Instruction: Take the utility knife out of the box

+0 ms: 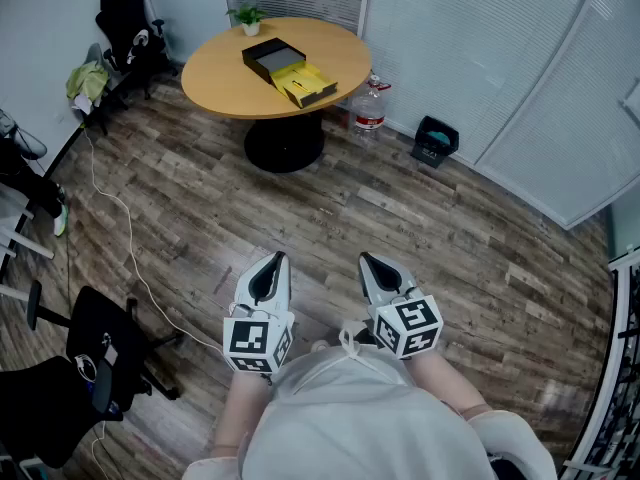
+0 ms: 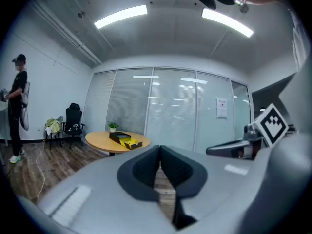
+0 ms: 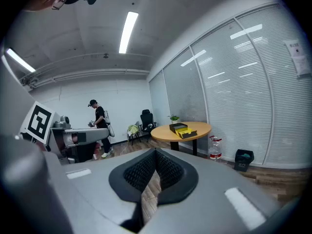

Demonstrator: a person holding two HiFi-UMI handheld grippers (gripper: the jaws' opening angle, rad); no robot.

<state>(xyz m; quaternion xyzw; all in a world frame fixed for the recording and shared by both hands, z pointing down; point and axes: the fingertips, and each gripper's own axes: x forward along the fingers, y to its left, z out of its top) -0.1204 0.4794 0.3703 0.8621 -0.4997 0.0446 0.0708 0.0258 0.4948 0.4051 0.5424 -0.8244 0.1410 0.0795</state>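
1. Both tongs are held low in front of the person, over the wood floor [image 1: 420, 238] and well apart from the bench [image 1: 215, 73].
2. Left tongs [image 1: 274, 260]: the dark pads meet at the tip with nothing between them, seen in the left gripper view [image 2: 160, 151]. They point roughly level, toward the bench.
3. Right tongs [image 1: 369, 261]: the pads are pressed together and empty, seen in the right gripper view [image 3: 155, 153]. They sit beside the left tongs without touching them.
4. The bench is round, with a wood top on a black pedestal, and stands at the far side of the room by the blinds.
5. The box [image 1: 268, 56] is black and lies open on the bench top, a little right of centre. A yellow tray [image 1: 304, 82] lies against its nearer corner, touching it.
6. The knife cannot be made out at this range in any view, so I cannot tell whether it lies in the tray or in the box.
7. A small potted plant [image 1: 248, 15] stands at the far edge of the bench.
8. On the floor, a clear water bottle [image 1: 369, 105] stands just beside the pedestal and a black bin [image 1: 434, 142] stands further right, by the wall.
9. A black office chair [image 1: 130, 30] stands left of the bench, and clothing is heaped on a seat [image 1: 88, 80] beside it.
10. A person [image 3: 100, 125] stands by the far wall, visible in both gripper views.
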